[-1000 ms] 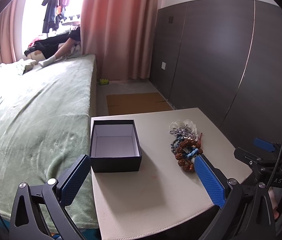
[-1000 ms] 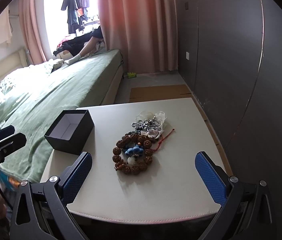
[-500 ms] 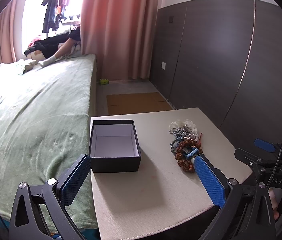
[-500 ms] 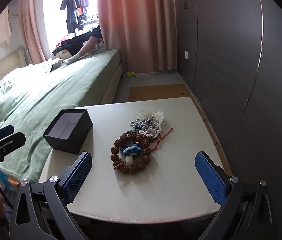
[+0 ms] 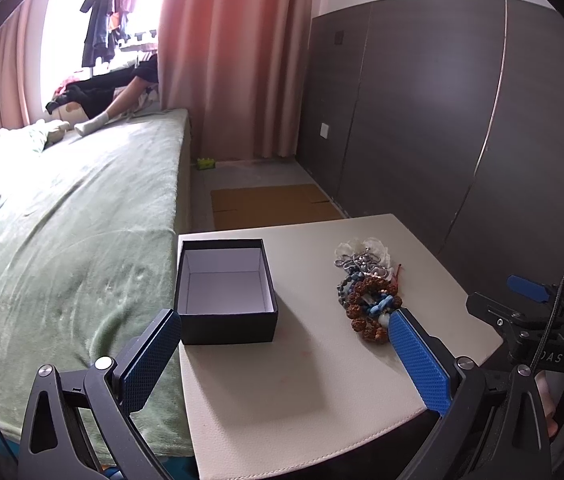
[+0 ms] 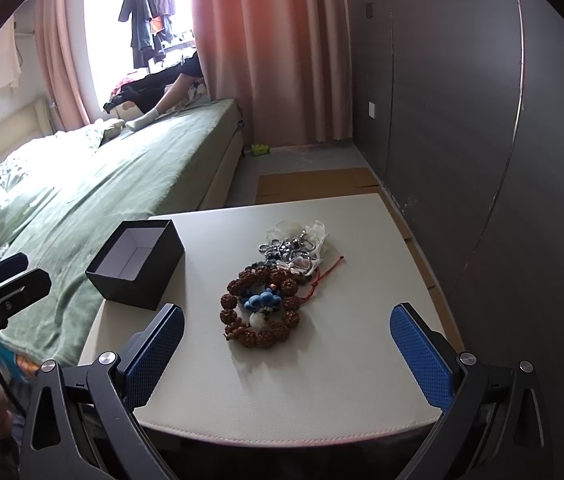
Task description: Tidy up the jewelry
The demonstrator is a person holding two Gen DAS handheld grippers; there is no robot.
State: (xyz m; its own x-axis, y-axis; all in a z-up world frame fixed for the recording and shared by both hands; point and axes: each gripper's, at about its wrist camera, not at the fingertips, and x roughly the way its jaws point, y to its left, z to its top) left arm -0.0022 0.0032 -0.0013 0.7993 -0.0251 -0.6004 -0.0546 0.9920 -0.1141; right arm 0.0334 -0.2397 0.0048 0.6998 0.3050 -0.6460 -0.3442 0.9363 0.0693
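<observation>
An open black box [image 5: 224,292] with a white, empty inside stands at the left of a cream table [image 5: 306,392]; it also shows in the right wrist view [image 6: 136,264]. A pile of jewelry lies to its right: a brown bead bracelet [image 6: 260,308] with blue pieces inside it, and a silver chain [image 6: 288,248] on white cloth behind. The pile also shows in the left wrist view [image 5: 368,292]. My left gripper [image 5: 282,354] is open and empty, just short of the box. My right gripper [image 6: 286,350] is open and empty, just short of the bracelet.
A bed with a green cover [image 5: 66,216] runs along the table's left side. A dark panelled wall [image 6: 462,120] stands to the right. Cardboard [image 5: 270,204] lies on the floor beyond the table. Pink curtains [image 5: 234,60] hang at the back.
Both grippers have shifted only slightly. The right wrist view has drifted a little, so the bracelet sits slightly lower and left. Nothing was picked up or released.
</observation>
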